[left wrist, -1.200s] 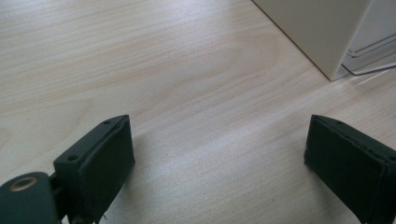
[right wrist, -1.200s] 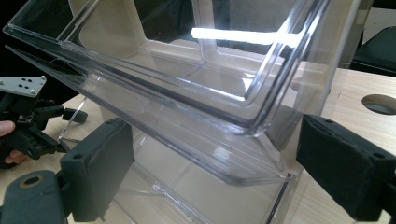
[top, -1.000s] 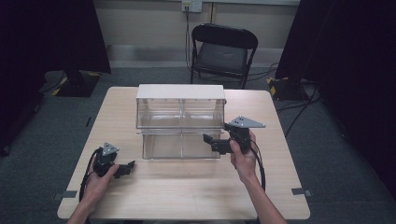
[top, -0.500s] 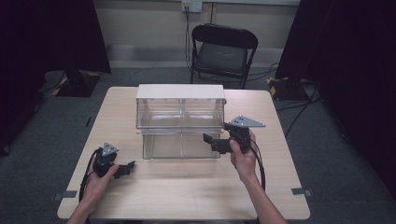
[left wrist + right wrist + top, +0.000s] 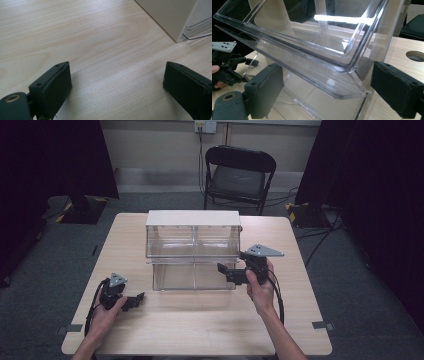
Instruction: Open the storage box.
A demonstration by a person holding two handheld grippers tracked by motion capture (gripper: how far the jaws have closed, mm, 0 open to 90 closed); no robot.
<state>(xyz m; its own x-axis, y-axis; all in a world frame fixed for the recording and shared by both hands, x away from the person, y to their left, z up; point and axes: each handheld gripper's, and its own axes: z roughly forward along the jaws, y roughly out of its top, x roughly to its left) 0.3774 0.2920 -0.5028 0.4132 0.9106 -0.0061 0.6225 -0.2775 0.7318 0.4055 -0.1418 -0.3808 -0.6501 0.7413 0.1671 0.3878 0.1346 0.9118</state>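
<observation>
A clear plastic two-tier bin (image 5: 192, 255) with a white top stands in the middle of the wooden table (image 5: 200, 325). My right gripper (image 5: 223, 269) is at the bin's front right corner. In the right gripper view it (image 5: 327, 87) is open, its jaws standing either side of the tilted upper drawer's corner (image 5: 352, 85). My left gripper (image 5: 137, 297) rests low on the table to the front left of the bin, apart from it. It (image 5: 117, 82) is open over bare wood, and the bin's white side wall (image 5: 170, 15) lies ahead to the right.
A black folding chair (image 5: 239, 175) stands behind the table, with dark curtains at both sides. The right gripper view has a round hole (image 5: 415, 55) in the tabletop beyond the bin. The person's other hand and gripper (image 5: 227, 65) are at that view's far left.
</observation>
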